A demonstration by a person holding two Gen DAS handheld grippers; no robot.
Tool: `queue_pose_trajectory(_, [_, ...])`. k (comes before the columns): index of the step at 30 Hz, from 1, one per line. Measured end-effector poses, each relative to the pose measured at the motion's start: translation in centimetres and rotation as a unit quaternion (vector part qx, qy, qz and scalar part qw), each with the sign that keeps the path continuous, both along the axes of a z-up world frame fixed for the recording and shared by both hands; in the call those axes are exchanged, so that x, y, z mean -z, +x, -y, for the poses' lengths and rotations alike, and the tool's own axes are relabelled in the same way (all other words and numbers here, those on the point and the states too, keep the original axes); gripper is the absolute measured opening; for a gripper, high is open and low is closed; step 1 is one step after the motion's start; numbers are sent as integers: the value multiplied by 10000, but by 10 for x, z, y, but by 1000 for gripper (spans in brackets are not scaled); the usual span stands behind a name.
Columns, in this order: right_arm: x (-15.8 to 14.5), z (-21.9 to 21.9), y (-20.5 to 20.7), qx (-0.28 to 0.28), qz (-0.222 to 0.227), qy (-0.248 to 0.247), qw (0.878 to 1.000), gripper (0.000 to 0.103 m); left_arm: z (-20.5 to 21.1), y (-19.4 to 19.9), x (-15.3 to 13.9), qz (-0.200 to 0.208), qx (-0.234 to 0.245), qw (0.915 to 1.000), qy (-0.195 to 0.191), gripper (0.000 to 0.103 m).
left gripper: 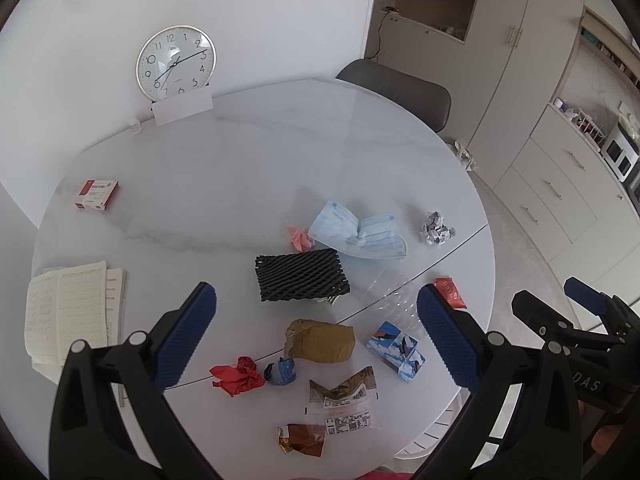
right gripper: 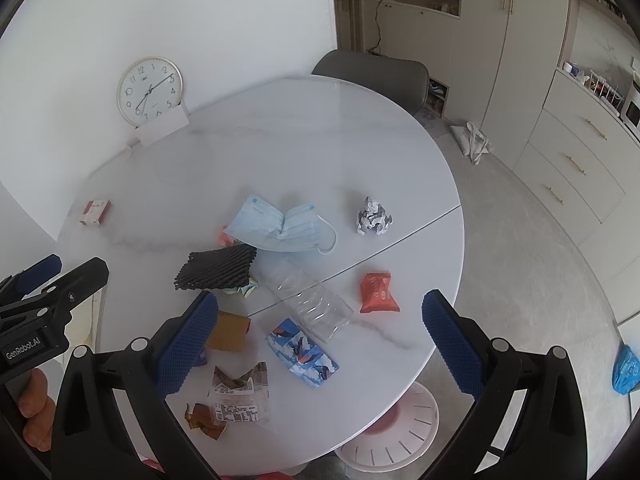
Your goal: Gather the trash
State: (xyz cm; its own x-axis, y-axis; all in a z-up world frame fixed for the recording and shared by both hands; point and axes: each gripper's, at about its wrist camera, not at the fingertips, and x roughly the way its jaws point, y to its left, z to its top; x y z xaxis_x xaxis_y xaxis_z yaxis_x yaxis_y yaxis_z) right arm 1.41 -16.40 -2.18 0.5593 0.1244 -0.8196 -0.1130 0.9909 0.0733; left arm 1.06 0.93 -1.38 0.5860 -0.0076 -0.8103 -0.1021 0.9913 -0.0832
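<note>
Black foam mesh [left gripper: 302, 275] overlapping crumpled paper, clear bottle [right gripper: 310, 304] beside, clock [left gripper: 175, 62] behind

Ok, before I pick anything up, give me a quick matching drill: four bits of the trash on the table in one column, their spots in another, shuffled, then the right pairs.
Things:
1. crumpled silver foil ball
2. red snack packet
3. black foam mesh sleeve
4. clear flattened plastic bottle

Places:
A. lying across the table's seam
B. beside the light blue face mask, partly over a pink scrap
C. alone on the far half, right of the mask
D. near the table's right edge, just this side of the seam

Pairs: 1-C, 2-D, 3-B, 4-A
</note>
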Motion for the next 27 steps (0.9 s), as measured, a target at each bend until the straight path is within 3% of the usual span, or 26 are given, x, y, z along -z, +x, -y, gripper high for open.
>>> queue_pose_trajectory(27, [2,0,-6,10,-39,-15,10000,101,-1,-3,-3,-10,10,10000,9,97])
